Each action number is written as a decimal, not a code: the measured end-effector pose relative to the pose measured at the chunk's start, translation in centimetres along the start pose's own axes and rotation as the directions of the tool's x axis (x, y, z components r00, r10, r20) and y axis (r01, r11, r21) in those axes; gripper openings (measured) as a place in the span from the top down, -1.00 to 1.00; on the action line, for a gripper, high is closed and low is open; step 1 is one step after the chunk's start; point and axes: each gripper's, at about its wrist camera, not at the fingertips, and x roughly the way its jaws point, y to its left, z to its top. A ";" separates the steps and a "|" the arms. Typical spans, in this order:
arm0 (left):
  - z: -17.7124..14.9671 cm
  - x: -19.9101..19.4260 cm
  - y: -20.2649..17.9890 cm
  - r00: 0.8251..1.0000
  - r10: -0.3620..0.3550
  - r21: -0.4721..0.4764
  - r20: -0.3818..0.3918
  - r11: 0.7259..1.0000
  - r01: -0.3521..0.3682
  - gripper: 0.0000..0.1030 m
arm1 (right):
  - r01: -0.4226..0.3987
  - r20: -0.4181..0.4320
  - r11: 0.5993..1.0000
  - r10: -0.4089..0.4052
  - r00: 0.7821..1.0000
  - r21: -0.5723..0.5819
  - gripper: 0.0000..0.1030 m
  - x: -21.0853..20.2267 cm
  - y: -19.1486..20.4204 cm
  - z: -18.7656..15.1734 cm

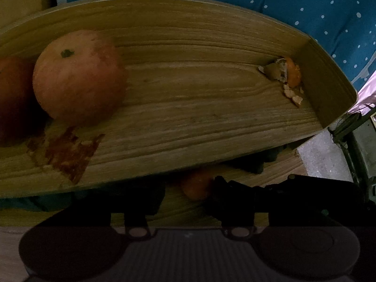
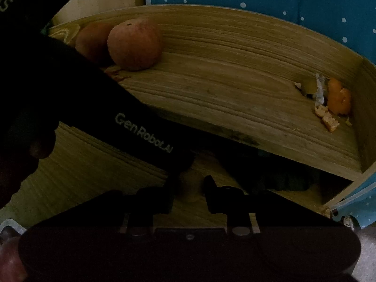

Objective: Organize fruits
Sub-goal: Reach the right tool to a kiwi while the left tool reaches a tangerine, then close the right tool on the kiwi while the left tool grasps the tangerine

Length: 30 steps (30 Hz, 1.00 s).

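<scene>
Right wrist view has both grippers down on the lower shelf, the right gripper with its tongs apart around a small orange fruit, the left gripper alongside, tongs unreadable, while two apples sit on the upper shelf, so next I'd say squeeze and lift.

Dim light — perhaps a dotted blue cloth behind.

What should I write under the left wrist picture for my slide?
Two apples sit at the left of a wooden shelf; orange peel scraps lie in its right corner.
</scene>
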 end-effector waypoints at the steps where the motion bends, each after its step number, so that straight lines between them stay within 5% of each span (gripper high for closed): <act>1: 0.0 0.1 0.0 1.000 -0.003 0.001 -0.004 1.000 0.003 0.02 | 0.002 0.001 1.000 -0.002 1.000 0.001 0.46 -0.1 0.2 -0.1; 7: 0.1 -0.2 -0.1 0.999 -0.033 0.023 -0.009 0.999 0.034 0.36 | 0.004 -0.003 1.000 -0.004 1.000 0.002 0.46 -0.2 0.3 0.0; 30: -3.0 -4.4 3.0 0.997 -0.071 0.017 0.007 0.997 0.071 0.38 | 0.080 -0.022 0.997 -0.080 0.997 -0.015 0.46 -4.1 4.9 0.0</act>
